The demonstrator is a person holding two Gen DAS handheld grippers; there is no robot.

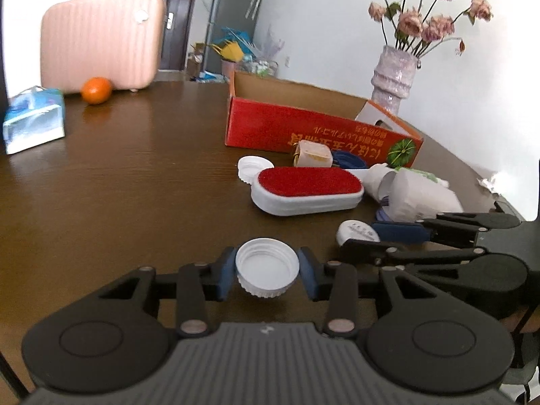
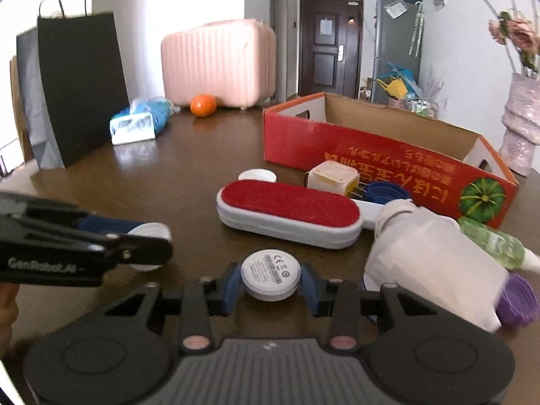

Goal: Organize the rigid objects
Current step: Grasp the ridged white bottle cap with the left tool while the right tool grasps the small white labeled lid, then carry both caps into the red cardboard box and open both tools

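Note:
My left gripper [image 1: 266, 271] is shut on a white ribbed bottle cap [image 1: 267, 263], open side up, just above the brown table [image 1: 135, 185]. My right gripper [image 2: 271, 276] is shut on a white round disc [image 2: 271, 270] with a printed label. Each gripper shows in the other's view: the right gripper [image 1: 368, 233] at right, the left gripper [image 2: 148, 236] at left. Beyond them lie a red-topped white lint brush [image 2: 290, 207], a second white cap [image 2: 257, 174], a beige plug [image 2: 334, 175] and blue lids [image 2: 384, 190]. An open red cardboard box [image 2: 371, 155] stands behind.
Crumpled white paper [image 2: 432, 263], a green bottle [image 2: 492, 239] and a purple cap [image 2: 518, 300] lie at right. A vase of flowers [image 1: 393, 77] stands behind the box. Far back are a pink case [image 2: 219, 64], an orange [image 2: 203, 105], a tissue pack [image 2: 133, 128] and a black bag [image 2: 81, 84].

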